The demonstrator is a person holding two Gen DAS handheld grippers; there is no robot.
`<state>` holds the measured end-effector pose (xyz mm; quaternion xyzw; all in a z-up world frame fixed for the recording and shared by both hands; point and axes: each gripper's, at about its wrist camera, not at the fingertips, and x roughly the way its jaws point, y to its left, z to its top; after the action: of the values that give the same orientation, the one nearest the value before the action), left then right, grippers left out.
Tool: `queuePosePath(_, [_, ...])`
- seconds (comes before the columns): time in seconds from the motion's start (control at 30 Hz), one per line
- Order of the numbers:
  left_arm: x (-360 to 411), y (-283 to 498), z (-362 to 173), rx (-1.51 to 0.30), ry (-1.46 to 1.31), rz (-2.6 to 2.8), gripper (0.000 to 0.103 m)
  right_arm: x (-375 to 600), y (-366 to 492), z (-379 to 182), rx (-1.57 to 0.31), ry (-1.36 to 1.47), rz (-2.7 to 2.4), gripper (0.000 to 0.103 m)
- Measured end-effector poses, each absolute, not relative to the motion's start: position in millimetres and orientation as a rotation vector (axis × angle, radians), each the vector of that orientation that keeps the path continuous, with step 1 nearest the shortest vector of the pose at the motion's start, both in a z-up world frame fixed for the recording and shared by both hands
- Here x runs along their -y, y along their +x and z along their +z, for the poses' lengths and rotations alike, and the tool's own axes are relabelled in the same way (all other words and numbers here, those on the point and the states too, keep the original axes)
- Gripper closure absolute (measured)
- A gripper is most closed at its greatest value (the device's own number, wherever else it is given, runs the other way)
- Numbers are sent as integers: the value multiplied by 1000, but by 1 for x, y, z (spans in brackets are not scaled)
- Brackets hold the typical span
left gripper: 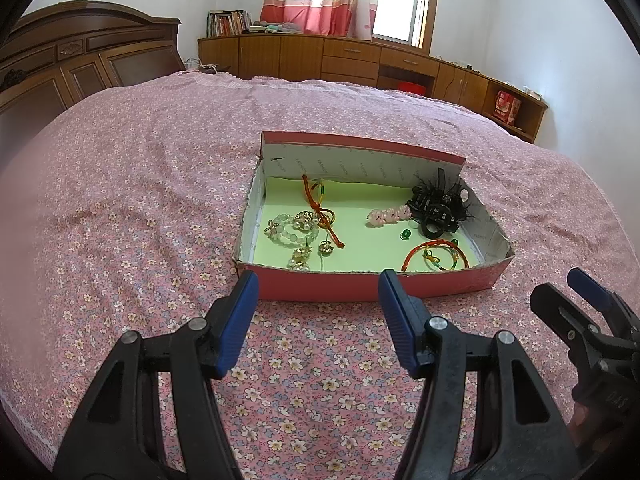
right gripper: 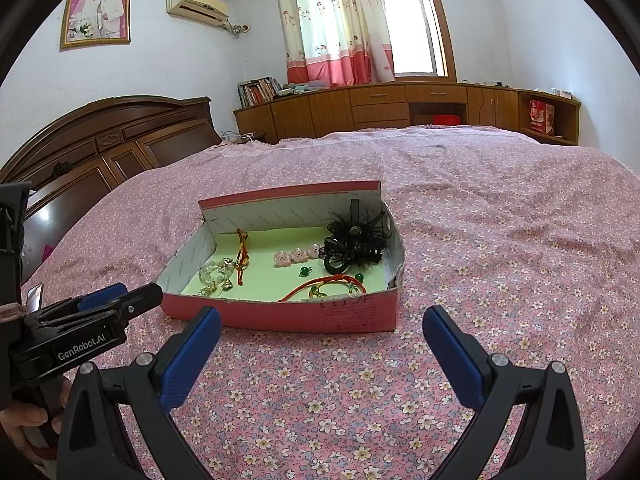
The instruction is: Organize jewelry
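L gripper (left gripper: pixel 316 284) is hovering w/ jaws wide apart, holding nothing; R gripper (right gripper: pixel 322 320) likewise gaping (both just short of the pink box (right gripper: pixel 280 314)); jewelry is lying inside, on the bedspread (right gripper: pixel 500 260).

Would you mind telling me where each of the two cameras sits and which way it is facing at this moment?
Left wrist: sits on the left gripper, low over the bedspread, looking past its open blue fingers at the pink box of jewelry; the right gripper shows at the right edge.
Right wrist: sits on the right gripper, facing the same box from further right; the left gripper and the person's fingers show at the left edge.
Shared: box, black hair clip, bedspread, window.
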<state>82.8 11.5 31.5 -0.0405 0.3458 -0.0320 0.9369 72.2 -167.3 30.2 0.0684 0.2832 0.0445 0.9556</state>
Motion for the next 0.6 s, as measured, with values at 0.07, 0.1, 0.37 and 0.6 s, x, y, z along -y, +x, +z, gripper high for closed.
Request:
queuePosePath(0.07, [-11, 83, 32, -707, -83, -65, 49, 167, 72, 30, -574, 139, 90, 1])
queuePosePath(0.1, [-11, 83, 32, -707, -83, -65, 49, 167, 72, 30, -575, 139, 91, 1])
queuePosePath(0.37, [-10, 82, 32, -705, -83, -66, 49, 168, 72, 30, -574, 139, 91, 1])
queuePosePath(0.6, [-10, 82, 32, -705, -84, -67, 49, 168, 72, 30, -576, 141, 91, 1])
